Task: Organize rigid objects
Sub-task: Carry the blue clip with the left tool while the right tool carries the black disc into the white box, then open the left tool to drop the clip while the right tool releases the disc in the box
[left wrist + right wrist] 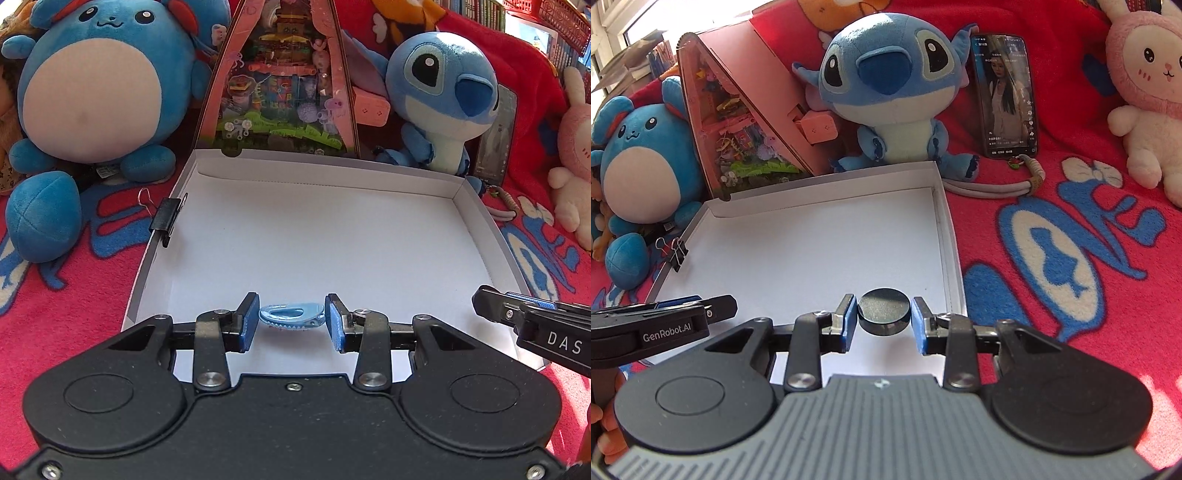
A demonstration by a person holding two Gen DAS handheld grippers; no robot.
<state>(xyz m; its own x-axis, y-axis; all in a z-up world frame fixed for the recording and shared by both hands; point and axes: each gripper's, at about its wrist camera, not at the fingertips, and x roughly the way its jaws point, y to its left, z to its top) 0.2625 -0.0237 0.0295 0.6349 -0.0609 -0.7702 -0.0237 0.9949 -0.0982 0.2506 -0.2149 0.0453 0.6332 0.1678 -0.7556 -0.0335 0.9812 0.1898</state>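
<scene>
Grippers over box (207, 192) near edge: L gripper (291, 321) grasps blue clip (291, 316); R gripper (884, 314) grasps dark disc (884, 311).

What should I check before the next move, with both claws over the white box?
1. Left claw grips the blue hair clip: ok, pads touch both ends.
2. Right claw grips the dark round disc: ok, pads on both sides.
3. Both claws over the white box: ok.
4. Claws apart from each other: ok, a gap shows in both views.
5. Binder clip sits on the box's left rim, away from both claws: ok.
6. Height of the held items above the box floor: cannot tell.
</scene>
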